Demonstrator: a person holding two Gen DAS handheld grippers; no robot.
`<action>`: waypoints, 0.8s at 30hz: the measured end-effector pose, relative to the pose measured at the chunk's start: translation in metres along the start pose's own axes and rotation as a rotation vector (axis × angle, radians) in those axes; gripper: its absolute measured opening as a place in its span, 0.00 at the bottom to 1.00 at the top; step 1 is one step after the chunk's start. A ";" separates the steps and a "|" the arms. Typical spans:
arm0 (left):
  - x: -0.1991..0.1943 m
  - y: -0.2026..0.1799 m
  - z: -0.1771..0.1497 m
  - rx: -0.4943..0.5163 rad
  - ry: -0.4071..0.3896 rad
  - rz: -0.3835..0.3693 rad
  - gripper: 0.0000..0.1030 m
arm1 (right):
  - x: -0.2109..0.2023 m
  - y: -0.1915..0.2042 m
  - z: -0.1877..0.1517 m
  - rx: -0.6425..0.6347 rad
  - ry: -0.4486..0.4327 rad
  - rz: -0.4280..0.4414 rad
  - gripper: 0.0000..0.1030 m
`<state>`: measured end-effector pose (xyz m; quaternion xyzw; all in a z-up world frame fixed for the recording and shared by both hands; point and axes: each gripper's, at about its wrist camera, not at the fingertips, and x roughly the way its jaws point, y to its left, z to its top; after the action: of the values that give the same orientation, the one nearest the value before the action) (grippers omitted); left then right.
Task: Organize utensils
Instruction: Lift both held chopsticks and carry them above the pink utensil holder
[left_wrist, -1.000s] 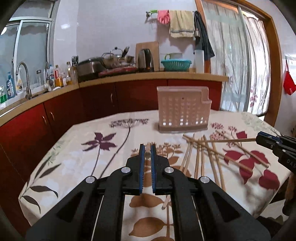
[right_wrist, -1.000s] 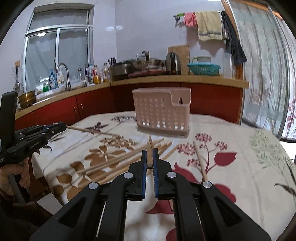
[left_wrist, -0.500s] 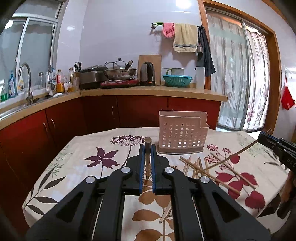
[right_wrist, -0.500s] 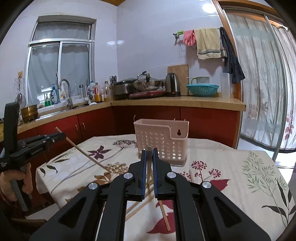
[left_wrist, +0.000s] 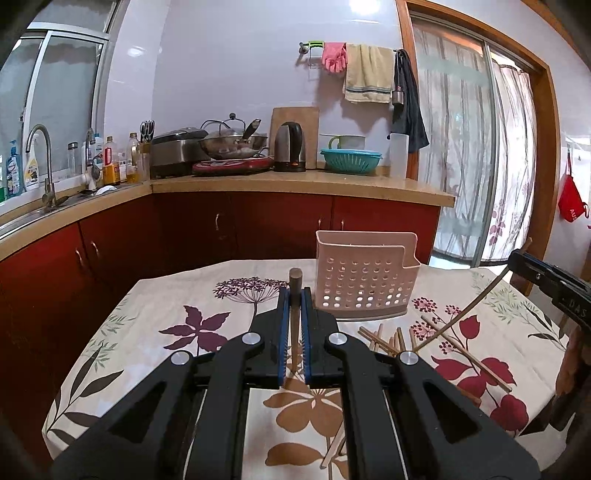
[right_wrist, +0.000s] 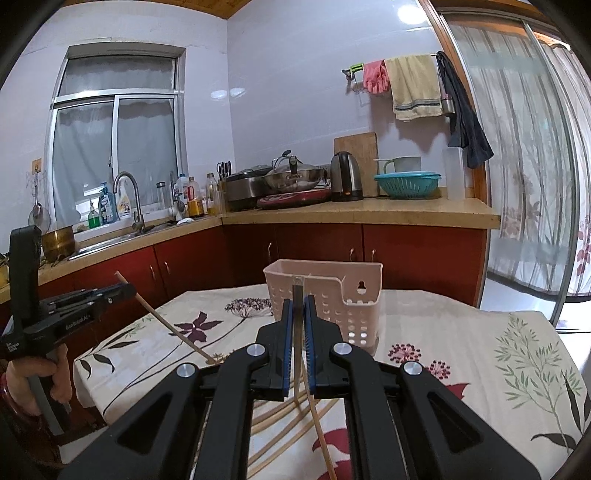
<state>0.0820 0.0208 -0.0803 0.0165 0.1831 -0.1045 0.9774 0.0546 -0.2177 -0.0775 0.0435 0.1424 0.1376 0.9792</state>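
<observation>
A pink perforated utensil holder (left_wrist: 364, 277) stands on the floral tablecloth at the far side; it also shows in the right wrist view (right_wrist: 332, 299). Several wooden chopsticks (left_wrist: 391, 338) lie loose on the cloth in front of it. My left gripper (left_wrist: 294, 295) is shut on one chopstick (left_wrist: 295, 284), held above the table. It shows from the side in the right wrist view (right_wrist: 122, 291), with its chopstick (right_wrist: 170, 325) slanting down. My right gripper (right_wrist: 298, 304) is shut on another chopstick (right_wrist: 297, 291). It appears in the left wrist view (left_wrist: 517, 258), its chopstick (left_wrist: 461, 314) slanting down to the cloth.
The table (left_wrist: 147, 332) stands in a kitchen. Red cabinets and a counter (left_wrist: 295, 184) with pot, kettle and teal colander run behind. A sink (left_wrist: 40, 206) is at left, a curtained glass door (left_wrist: 472, 166) at right.
Both grippers have lifted from the table, each carrying a chopstick up with it. The views now sit higher and look across at the holder.
</observation>
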 end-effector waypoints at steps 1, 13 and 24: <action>0.001 0.000 0.002 -0.003 0.000 -0.006 0.06 | 0.000 0.000 0.002 -0.001 -0.005 0.000 0.07; 0.002 0.001 0.042 -0.018 -0.031 -0.081 0.06 | 0.010 -0.002 0.030 -0.003 -0.044 0.016 0.07; 0.013 -0.010 0.106 0.017 -0.138 -0.155 0.07 | 0.020 -0.009 0.078 -0.023 -0.128 0.034 0.07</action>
<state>0.1291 0.0007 0.0137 0.0035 0.1154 -0.1822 0.9765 0.0979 -0.2245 -0.0098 0.0435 0.0773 0.1526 0.9843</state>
